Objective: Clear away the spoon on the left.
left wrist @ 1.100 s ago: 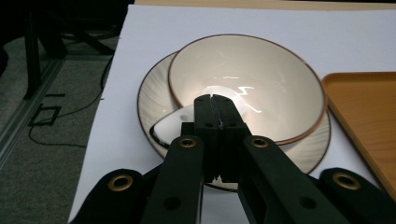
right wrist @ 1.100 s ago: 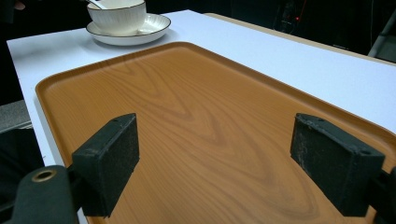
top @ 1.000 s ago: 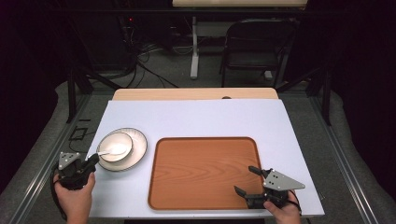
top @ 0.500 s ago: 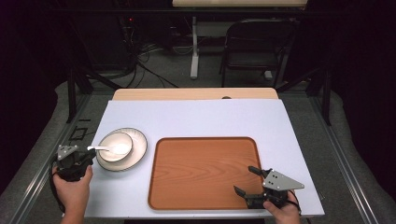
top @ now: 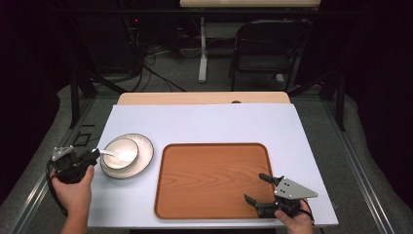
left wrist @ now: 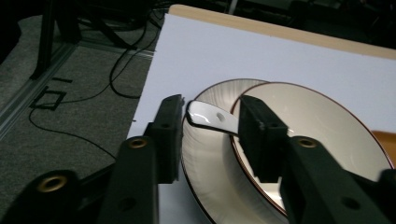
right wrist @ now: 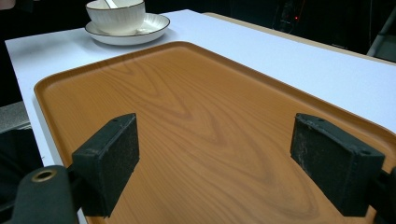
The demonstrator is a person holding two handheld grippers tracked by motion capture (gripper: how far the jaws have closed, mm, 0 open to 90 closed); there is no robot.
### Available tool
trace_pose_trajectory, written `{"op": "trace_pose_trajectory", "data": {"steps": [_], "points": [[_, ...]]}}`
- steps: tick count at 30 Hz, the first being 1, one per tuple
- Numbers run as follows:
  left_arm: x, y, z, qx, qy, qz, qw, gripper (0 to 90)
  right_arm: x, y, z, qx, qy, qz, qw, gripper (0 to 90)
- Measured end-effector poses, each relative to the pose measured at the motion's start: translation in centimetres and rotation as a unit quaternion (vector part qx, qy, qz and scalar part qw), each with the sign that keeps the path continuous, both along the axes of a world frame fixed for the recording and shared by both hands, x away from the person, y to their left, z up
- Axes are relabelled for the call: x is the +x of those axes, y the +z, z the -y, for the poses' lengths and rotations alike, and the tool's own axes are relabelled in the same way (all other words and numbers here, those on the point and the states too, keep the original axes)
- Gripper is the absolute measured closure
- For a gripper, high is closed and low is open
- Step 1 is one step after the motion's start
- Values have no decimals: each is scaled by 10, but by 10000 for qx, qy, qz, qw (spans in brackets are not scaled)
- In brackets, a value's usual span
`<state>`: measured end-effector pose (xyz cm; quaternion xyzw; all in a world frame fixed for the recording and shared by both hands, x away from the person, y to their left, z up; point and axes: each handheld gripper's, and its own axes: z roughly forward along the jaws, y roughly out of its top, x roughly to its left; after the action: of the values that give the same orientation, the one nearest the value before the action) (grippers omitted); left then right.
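Since the white ceramic spoon (left wrist: 212, 119) lies free between the parted fingers (left wrist: 169, 135) of the left gripper (top: 90, 157), it has been let go with its scoop in the white gold-rimmed bowl (top: 120, 152).

The left fingers have just been opening, and the spoon's handle tip sits between them with no pad pressing on it; bowl and spoon rest on the white gold-rimmed saucer (top: 144, 154) at the near left of the white counter (top: 209, 122). I judge the spoon light, stiff, glazed and slippery, and breakable if dropped, so the flat handle near its end is the place to pinch it. The left gripper view gives that handle tip close up, while the high view adds the brown wooden tray (top: 214, 178) to the right and the right gripper (top: 259, 189), fingers wide apart and empty, at the tray's near right corner.
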<state>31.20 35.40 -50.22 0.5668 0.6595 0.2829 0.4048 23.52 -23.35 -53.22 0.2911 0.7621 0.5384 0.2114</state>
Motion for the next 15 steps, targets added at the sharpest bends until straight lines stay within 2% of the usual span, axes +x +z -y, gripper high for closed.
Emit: {"op": "trace_pose_trajectory", "data": {"steps": [1, 2, 4, 5, 9, 15], "points": [[0, 0, -2, -60, 35, 31, 10000, 500, 0, 0, 0, 1, -6, -2, 10000, 154], [1, 0, -3, -140, 39, 14, 9999, 500, 0, 0, 0, 1, -6, -2, 10000, 154], [1, -2, -7, -321, 122, 37, 9994, 433, 0, 0, 0, 6, -5, -4, 10000, 154], [1, -2, -7, -321, 122, 37, 9994, 415, 0, 0, 0, 6, -5, -4, 10000, 154], [4, -7, -10, -537, 166, -33, 9984, 389, 0, 0, 0, -3, -3, -1, 10000, 153], [11, -15, -8, -770, 48, -99, 9970, 382, 0, 0, 0, -3, -5, -5, 10000, 154]]}}
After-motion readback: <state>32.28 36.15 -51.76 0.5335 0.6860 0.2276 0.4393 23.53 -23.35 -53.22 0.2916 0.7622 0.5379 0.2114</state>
